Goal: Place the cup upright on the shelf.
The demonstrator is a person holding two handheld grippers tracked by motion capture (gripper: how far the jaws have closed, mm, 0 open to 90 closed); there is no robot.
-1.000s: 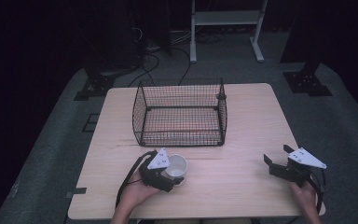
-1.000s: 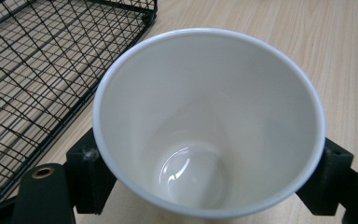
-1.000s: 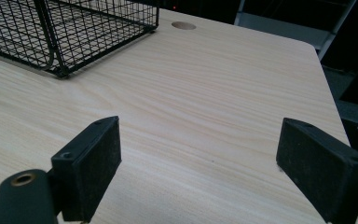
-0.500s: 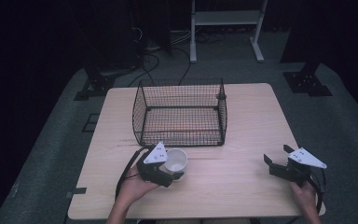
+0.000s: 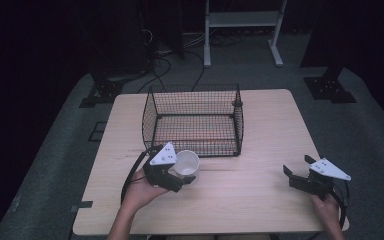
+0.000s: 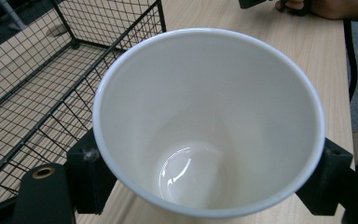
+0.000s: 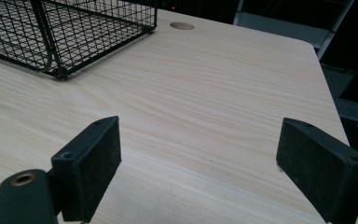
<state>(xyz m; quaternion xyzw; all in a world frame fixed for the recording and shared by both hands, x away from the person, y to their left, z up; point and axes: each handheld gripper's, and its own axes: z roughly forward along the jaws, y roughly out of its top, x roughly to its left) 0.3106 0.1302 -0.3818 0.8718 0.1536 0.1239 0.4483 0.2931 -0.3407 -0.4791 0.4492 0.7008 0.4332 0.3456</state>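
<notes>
A white cup (image 5: 187,163) (image 6: 209,121) is held off the table just in front of the black wire basket (image 5: 195,120), mouth tilted toward the camera. My left gripper (image 5: 181,172) is shut on the cup, its jaws pressing both sides of the cup wall, and the cup looks empty inside. The basket's near wall (image 6: 37,88) stands close on the cup's left in the left gripper view. My right gripper (image 5: 296,172) (image 7: 198,168) rests low over the table's front right corner, jaws wide apart with bare wood between them.
The basket (image 7: 65,32) sits at the table's middle back and is open at the top. A round cable hole (image 7: 182,25) lies in the tabletop behind it. The wooden table (image 5: 260,195) ends close behind my right hand; a white rack frame (image 5: 242,20) stands on the floor beyond.
My left gripper has lifted the cup and carried it forward and slightly right, closer to the basket's front wall. The right gripper has stayed where it was.
</notes>
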